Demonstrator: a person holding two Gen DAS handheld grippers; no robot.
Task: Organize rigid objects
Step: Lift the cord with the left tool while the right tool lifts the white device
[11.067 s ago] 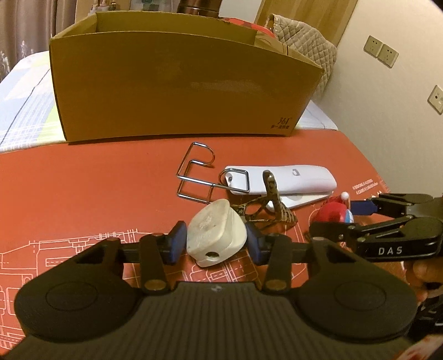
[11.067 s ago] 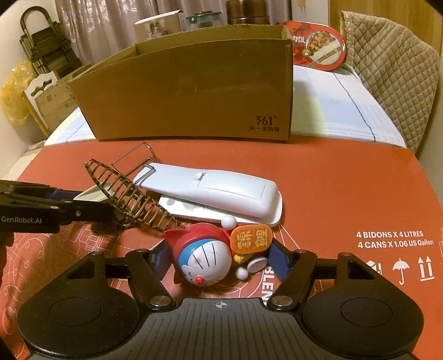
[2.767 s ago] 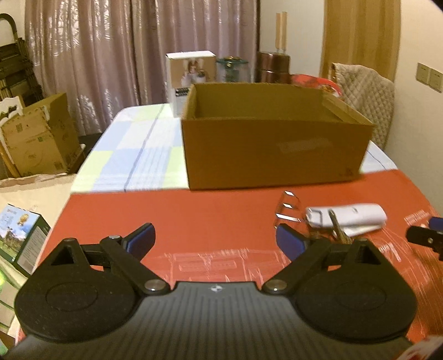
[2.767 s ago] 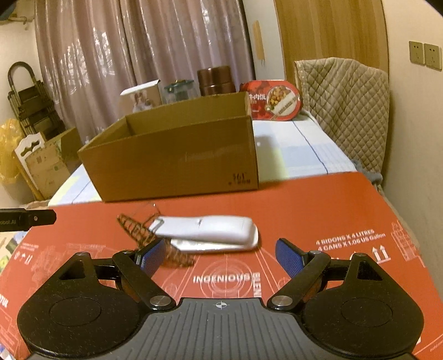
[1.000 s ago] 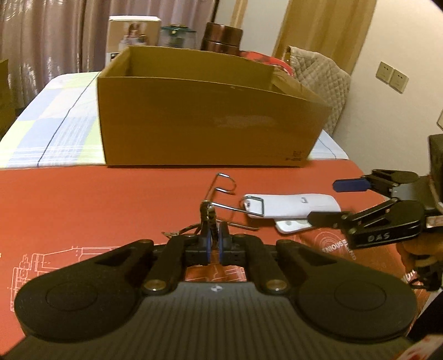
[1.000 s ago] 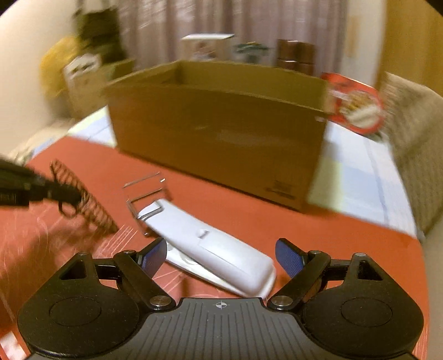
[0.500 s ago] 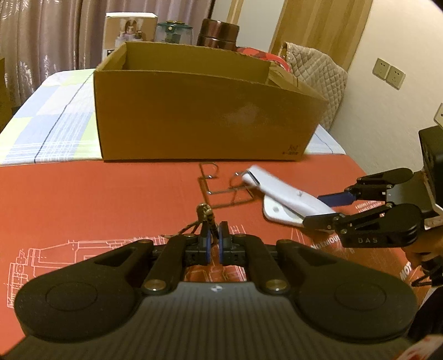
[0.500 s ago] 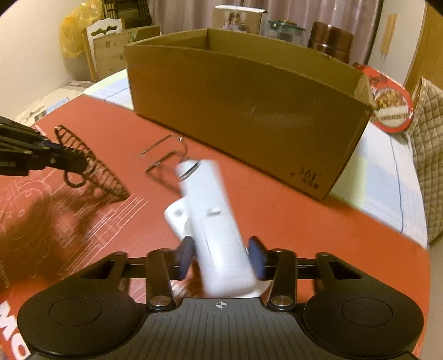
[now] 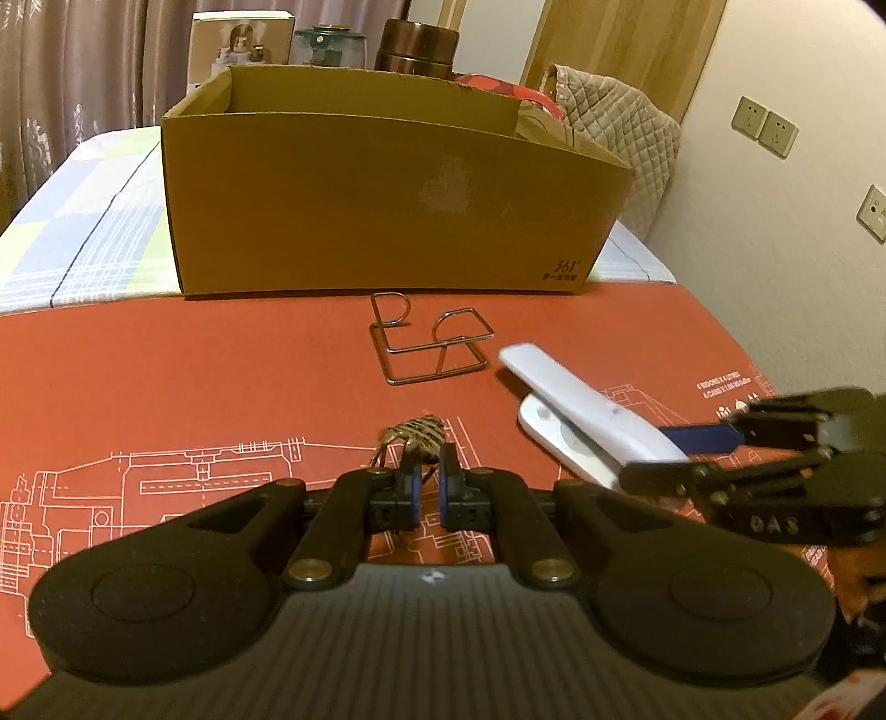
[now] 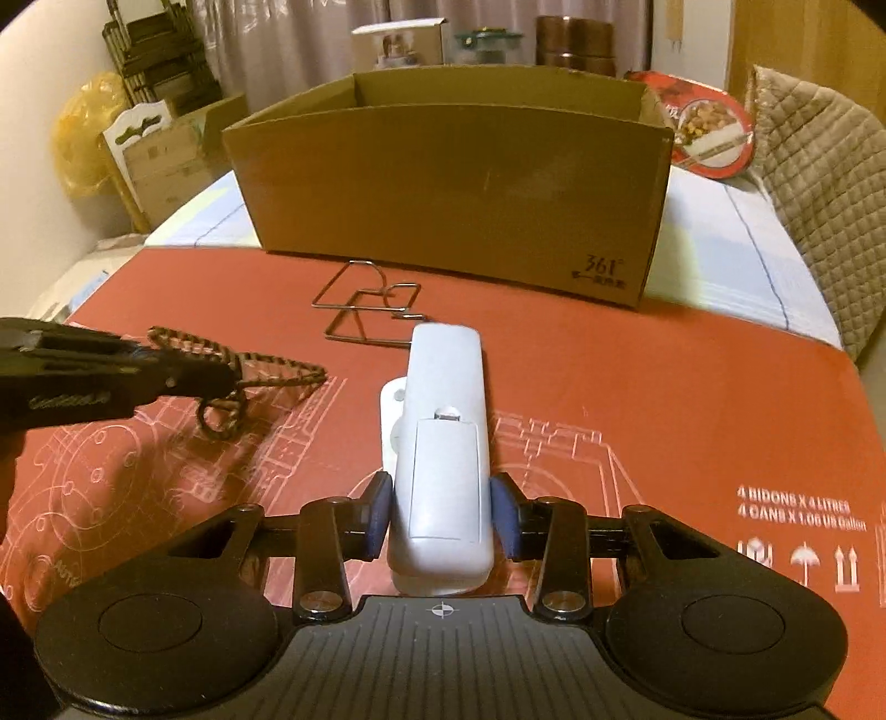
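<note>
My right gripper (image 10: 441, 518) is shut on a white remote control (image 10: 443, 437), gripping its near end; its far end points at the cardboard box (image 10: 454, 166). The remote (image 9: 581, 410) also shows at right in the left wrist view, held by the right gripper (image 9: 686, 454). My left gripper (image 9: 427, 487) is shut on a brown wire cone (image 9: 422, 432), lifted off the red mat. In the right wrist view the cone (image 10: 260, 368) juts from the left gripper (image 10: 221, 382). A bent silver wire rack (image 9: 429, 346) lies on the mat before the box (image 9: 387, 205).
The red printed mat (image 10: 664, 415) covers the near table; a checked cloth (image 9: 72, 221) lies beyond it. A quilted chair back (image 10: 819, 183) stands at right. Jars and a small white carton (image 9: 238, 44) sit behind the box. Cartons and a yellow bag (image 10: 83, 144) stand at left.
The right gripper closed on the remote, swung it to point at the box and pulled it off the wire rack. The left gripper kept the wire cone and barely moved.
</note>
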